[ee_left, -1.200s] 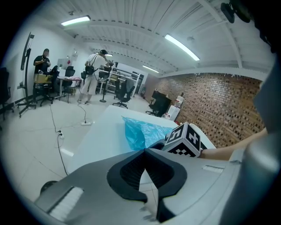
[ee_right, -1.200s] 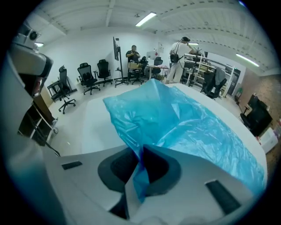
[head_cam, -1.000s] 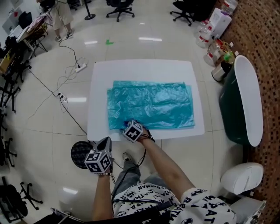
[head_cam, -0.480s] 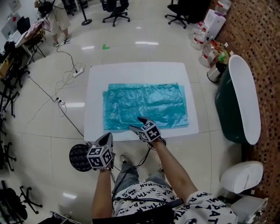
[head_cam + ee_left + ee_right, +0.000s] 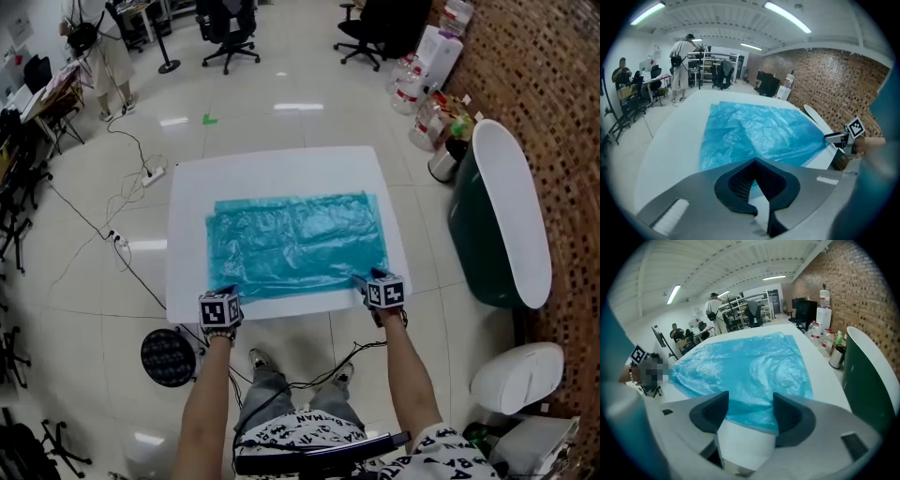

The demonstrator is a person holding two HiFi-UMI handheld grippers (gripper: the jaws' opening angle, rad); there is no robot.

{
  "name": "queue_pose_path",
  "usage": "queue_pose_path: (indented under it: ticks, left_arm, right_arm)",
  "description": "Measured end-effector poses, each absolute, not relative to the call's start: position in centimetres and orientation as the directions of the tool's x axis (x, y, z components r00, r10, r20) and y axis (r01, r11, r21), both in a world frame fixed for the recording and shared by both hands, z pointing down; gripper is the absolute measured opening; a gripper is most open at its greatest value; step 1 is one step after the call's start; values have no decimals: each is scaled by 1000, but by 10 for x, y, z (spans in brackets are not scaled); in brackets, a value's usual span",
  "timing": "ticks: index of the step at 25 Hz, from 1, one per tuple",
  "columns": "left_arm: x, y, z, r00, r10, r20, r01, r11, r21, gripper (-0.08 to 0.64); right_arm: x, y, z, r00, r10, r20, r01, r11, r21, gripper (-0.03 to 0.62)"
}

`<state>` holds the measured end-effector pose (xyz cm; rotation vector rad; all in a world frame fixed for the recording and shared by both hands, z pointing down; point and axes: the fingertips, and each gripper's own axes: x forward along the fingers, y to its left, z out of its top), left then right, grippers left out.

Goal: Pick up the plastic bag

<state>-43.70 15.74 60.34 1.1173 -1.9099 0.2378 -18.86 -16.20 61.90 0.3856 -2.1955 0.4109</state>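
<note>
The blue plastic bag (image 5: 295,244) is lying flat across the smooth white tabletop (image 5: 272,169). It is a thin, crinkled, glossy rectangle covering most of the middle. The right claw (image 5: 750,403) is hovering at the bag's near right corner. Its jaws have just been opening and are standing wide apart, with the bag's near edge showing between the dark pads, which are not pressing on it. The left claw (image 5: 754,161) is sitting at the near left corner, its grey jaws meeting at the tips, with the bag's edge lying just beyond.
</note>
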Motion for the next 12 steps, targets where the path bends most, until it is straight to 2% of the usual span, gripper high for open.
queue_pose_path:
  ticks: [5, 9, 12]
  left_arm:
    - [-433, 169, 628, -174, -510, 842, -788, 585, 192, 0]
    - [-431, 172, 634, -179, -510, 841, -769, 605, 204, 0]
    - [-433, 170, 619, -207, -538, 817, -752, 622, 220, 0]
  right_arm:
    - [-186, -181, 616, -631, -115, 767, -434, 872, -227, 308]
    - [-185, -184, 617, -653, -87, 752, -436, 855, -281, 302]
    - [-189, -178, 597, -687, -81, 722, -385, 883, -267, 310]
